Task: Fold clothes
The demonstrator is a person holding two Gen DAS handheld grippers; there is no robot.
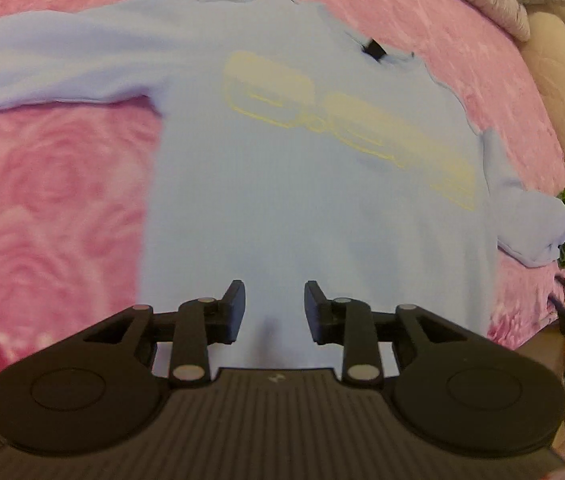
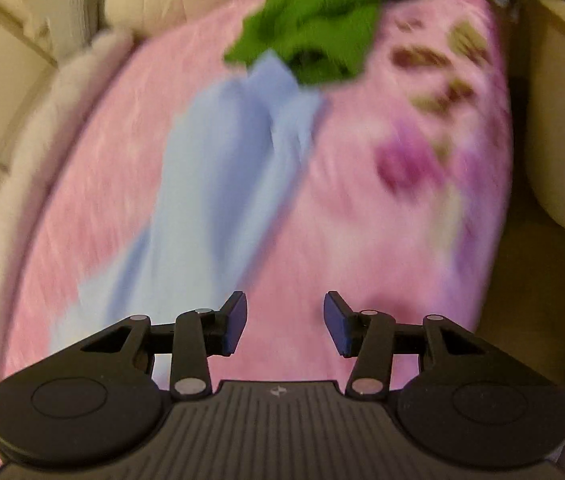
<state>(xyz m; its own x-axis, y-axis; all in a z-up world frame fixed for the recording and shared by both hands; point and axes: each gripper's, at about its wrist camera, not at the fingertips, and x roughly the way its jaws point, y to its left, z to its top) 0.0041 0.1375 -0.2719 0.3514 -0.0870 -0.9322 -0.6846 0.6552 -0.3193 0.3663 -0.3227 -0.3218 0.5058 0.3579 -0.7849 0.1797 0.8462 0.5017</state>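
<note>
Left wrist view: spread left tongs point(image 1: 274, 307) hover over the hem of a light-blue long-sleeved sweatshirt point(image 1: 302, 168) lying flat on a pink floral bedspread point(image 1: 50, 184); the right tongs point(image 2: 285, 322), also spread, hover beside its sleeve point(image 2: 218, 160).

Left claw point(image 1: 274, 310) was held with its two fingers spread apart, nothing between the pads, and its body level in the lower part of the left wrist view. Right claw point(image 2: 285, 322) was likewise parted (slightly wider than the left), gripping nothing, its fingers pointing forward; the right wrist view was motion-blurred.
</note>
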